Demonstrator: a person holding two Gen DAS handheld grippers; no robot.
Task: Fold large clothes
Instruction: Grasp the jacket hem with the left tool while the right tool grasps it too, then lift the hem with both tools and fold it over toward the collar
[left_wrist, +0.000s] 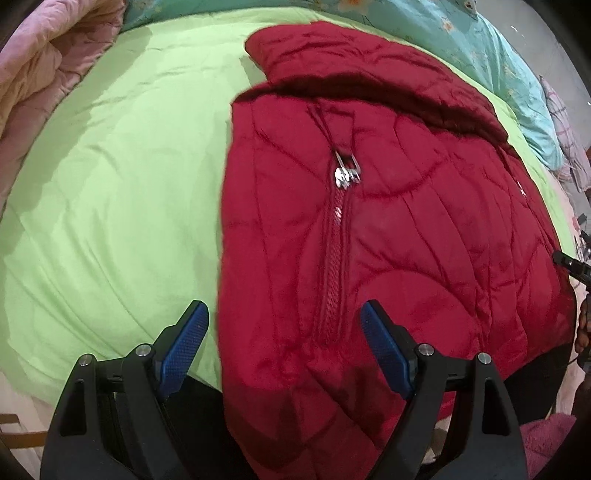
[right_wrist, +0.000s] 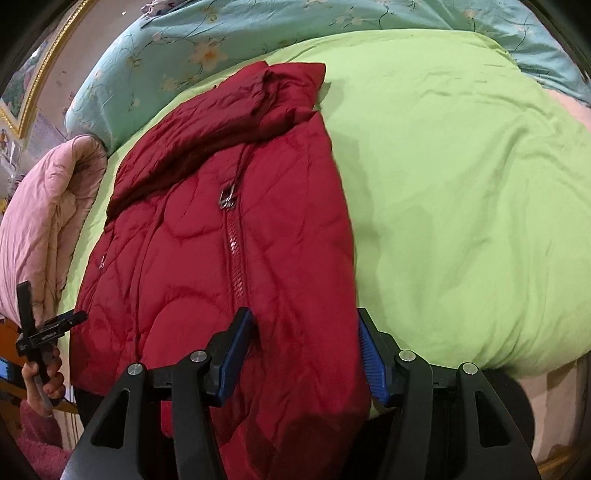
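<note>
So the red puffer jacket (left_wrist: 388, 229) is lying zipped up on the green duvet (left_wrist: 110, 203) covering the bed, collar toward 12 o'clock, hem hanging off the near edge at 6. Looks soft, puffy and light, but that shell is probably slick, so I'd pinch a good bunch at the hem corners or side seams, not the flat quilted middle.

Left hand-held gripper (left_wrist: 284, 347) is wide open over the hem's left edge, holding nothing. Right hand-held gripper (right_wrist: 306, 350) sits about half open straddling the other edge; can't tell if the pads actually touch fabric.

Sleeves are hidden, probably tucked under. The hem is cut off behind the grippers.
</note>
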